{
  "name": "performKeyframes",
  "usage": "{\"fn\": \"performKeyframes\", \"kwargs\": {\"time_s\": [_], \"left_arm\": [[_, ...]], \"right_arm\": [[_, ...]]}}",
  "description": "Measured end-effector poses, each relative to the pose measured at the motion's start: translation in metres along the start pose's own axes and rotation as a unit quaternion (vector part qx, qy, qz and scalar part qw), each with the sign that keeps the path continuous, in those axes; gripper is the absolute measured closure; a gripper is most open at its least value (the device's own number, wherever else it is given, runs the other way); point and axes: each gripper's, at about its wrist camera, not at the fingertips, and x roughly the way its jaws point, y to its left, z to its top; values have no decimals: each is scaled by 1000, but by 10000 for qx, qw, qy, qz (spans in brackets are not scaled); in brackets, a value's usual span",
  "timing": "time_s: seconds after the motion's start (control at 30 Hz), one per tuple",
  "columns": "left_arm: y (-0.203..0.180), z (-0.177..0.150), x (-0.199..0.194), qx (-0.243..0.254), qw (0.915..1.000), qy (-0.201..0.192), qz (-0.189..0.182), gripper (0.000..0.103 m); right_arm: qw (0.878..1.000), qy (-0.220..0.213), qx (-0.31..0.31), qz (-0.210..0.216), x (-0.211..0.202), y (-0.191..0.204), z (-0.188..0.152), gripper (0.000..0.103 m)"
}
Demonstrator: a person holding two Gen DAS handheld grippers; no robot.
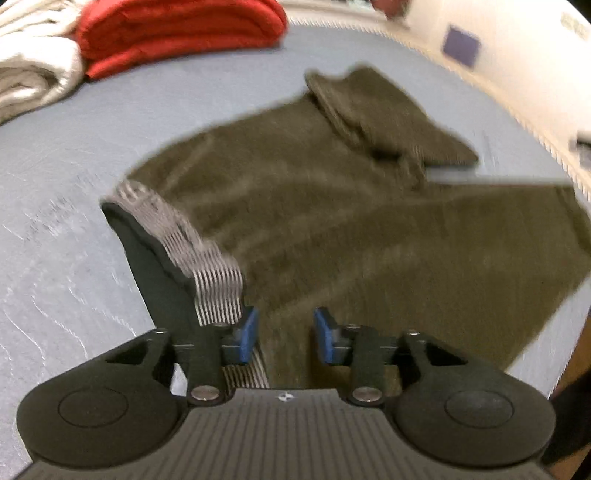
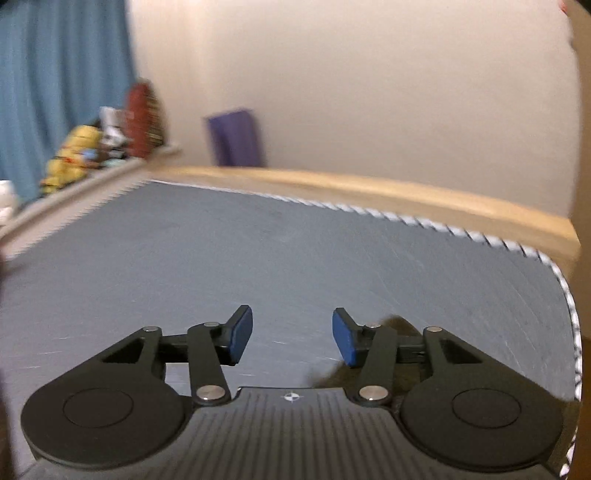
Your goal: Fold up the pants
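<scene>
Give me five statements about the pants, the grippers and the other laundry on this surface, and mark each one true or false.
1. The olive pants lie on a grey-blue surface. True.
2. The left gripper is clamped on the waistband. False: its pads stand apart over the fabric, the waistband beside its left finger.
3. A folded red cloth sits beyond the pants. True.
4. The right gripper holds a pant leg. False: its jaws are open with nothing between them.
5. The pants are folded into a neat rectangle. False: they are spread out, one end turned over.
</scene>
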Motion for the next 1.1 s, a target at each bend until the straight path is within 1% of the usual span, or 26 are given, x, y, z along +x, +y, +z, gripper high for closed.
{"fn": "performKeyframes", "kwargs": {"time_s": [0.03,0.07,0.1,0.13,0.23,0.3,0.33,0.37,0.4,0.43,0.47,0.53,0.57,0.6,0.67,0.77,0.8,0.83,0.9,0.93,0.97,1.03,1.1], "left_arm": [[-1,-8,10,164,9994,283,140,77],[-3,-16,16,342,9982,409,291,80],[-7,-23,15,617,9969,318,371,80],[-9,-24,12,687,9964,296,388,80],[-4,-22,1,398,9986,210,277,79],[4,-16,-10,122,9994,-9,315,77],[8,-14,-16,-43,9994,-120,318,73],[13,-11,-21,-263,9989,-224,302,64],[18,-9,-24,-440,9981,-291,303,59],[23,-7,-26,-610,9970,-346,326,49],[25,-5,-27,-752,9958,-367,364,42],[31,-6,-24,-1006,9938,-275,389,33],[34,-7,-21,-1098,9931,-192,371,32],[37,-8,-17,-1170,9925,-98,330,32],[41,-11,-11,-1269,9916,54,256,32],[45,-17,0,-1373,9902,235,101,32],[45,-19,3,-1403,9897,278,57,32],[45,-20,6,-1414,9895,313,17,32],[45,-22,10,-1401,9895,356,-10,32],[45,-23,12,-1399,9894,385,-28,31],[45,-23,16,-1414,9890,421,-59,31],[45,-25,20,-1446,9882,489,-97,31],[44,-25,23,-1414,9885,521,-103,30]], "right_arm": [[9998,-38,-101,152,-11,6,3,51],[9993,-51,-171,319,-22,12,6,51],[9987,-49,-198,464,-32,17,9,51],[9978,-31,-210,635,-42,22,11,51],[9921,86,-303,1214,-79,43,12,51],[9845,289,-594,1624,-106,65,4,51],[9794,431,-771,1817,-116,76,-4,51],[9727,566,-963,2032,-127,86,-15,51],[9652,681,-1162,2244,-143,95,-29,51],[9570,797,-1363,2433,-154,104,-40,51],[9451,935,-1630,2673,-166,114,-57,51],[9210,1103,-2153,3052,-191,135,-84,51],[9083,1177,-2415,3207,-203,144,-100,51],[8903,1292,-2756,3387,-215,154,-119,51],[8569,1348,-3352,3676,-236,170,-147,51],[8033,1533,-3962,4175,-262,188,-189,52],[7823,1522,-4211,4329,-273,193,-202,52],[7658,1457,-4408,4450,-282,197,-211,52],[7368,1354,-4633,4735,-298,205,-223,52],[7251,1353,-4675,4873,-304,206,-226,52],[7170,1368,-4695,4967,-306,208,-225,52],[6971,1378,-4833,5113,-315,210,-233,51],[6716,1415,-5147,5139,-321,210,-244,51]]}}
